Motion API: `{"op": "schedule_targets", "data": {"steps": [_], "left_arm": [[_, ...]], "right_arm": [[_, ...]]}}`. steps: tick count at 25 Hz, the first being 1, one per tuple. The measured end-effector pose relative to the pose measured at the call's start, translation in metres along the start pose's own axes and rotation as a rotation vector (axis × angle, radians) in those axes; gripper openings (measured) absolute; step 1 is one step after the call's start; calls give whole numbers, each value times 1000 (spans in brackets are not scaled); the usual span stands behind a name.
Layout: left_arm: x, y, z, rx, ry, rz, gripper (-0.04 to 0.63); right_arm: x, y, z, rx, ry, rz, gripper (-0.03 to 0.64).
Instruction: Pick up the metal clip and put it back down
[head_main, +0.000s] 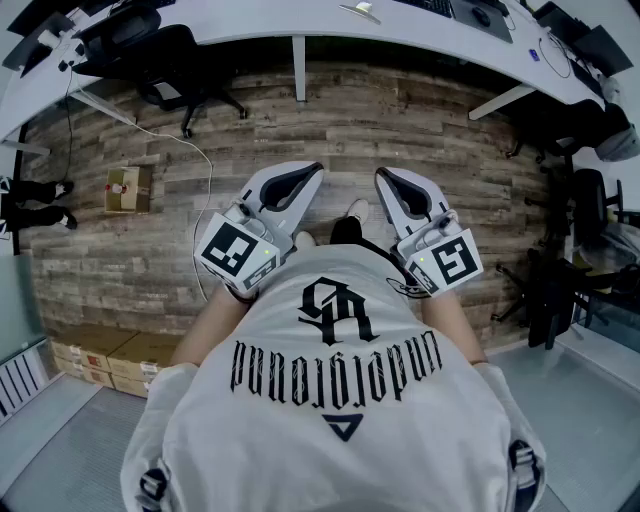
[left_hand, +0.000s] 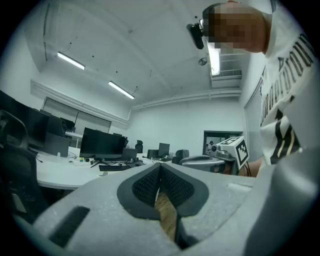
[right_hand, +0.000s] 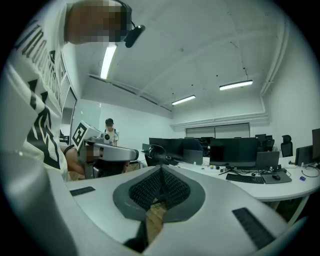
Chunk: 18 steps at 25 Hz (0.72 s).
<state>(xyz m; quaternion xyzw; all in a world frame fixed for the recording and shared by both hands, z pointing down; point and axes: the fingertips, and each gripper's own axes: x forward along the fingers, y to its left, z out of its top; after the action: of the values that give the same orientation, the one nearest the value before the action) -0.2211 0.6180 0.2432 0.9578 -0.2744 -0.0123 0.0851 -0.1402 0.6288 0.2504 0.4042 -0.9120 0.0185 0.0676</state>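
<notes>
Left gripper (head_main: 311, 174): jaws pressed together, nothing held. Right gripper (head_main: 387, 178): jaws pressed together, nothing held. Both over wooden floor (head_main: 400, 120), beside white shirt (head_main: 330, 420).

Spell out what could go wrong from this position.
1. No metal clip shows in any view. The left gripper and right gripper both have their jaws together, so a hurried reach would likely grab nothing.
2. A white cable trails over the floor just ahead on the left. A step toward the desk could snag it.
</notes>
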Motion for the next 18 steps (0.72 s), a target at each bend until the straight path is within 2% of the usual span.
{"op": "schedule_targets", "data": {"steps": [10,18], "left_arm": [[34,19,-10,-27,23,9,12],[97,37,-10,-28,35,9,12]], "right_arm": [[8,-45,-7,9,-6,-26,15],[3,-113,-11,17,-24,-43,15]]}}
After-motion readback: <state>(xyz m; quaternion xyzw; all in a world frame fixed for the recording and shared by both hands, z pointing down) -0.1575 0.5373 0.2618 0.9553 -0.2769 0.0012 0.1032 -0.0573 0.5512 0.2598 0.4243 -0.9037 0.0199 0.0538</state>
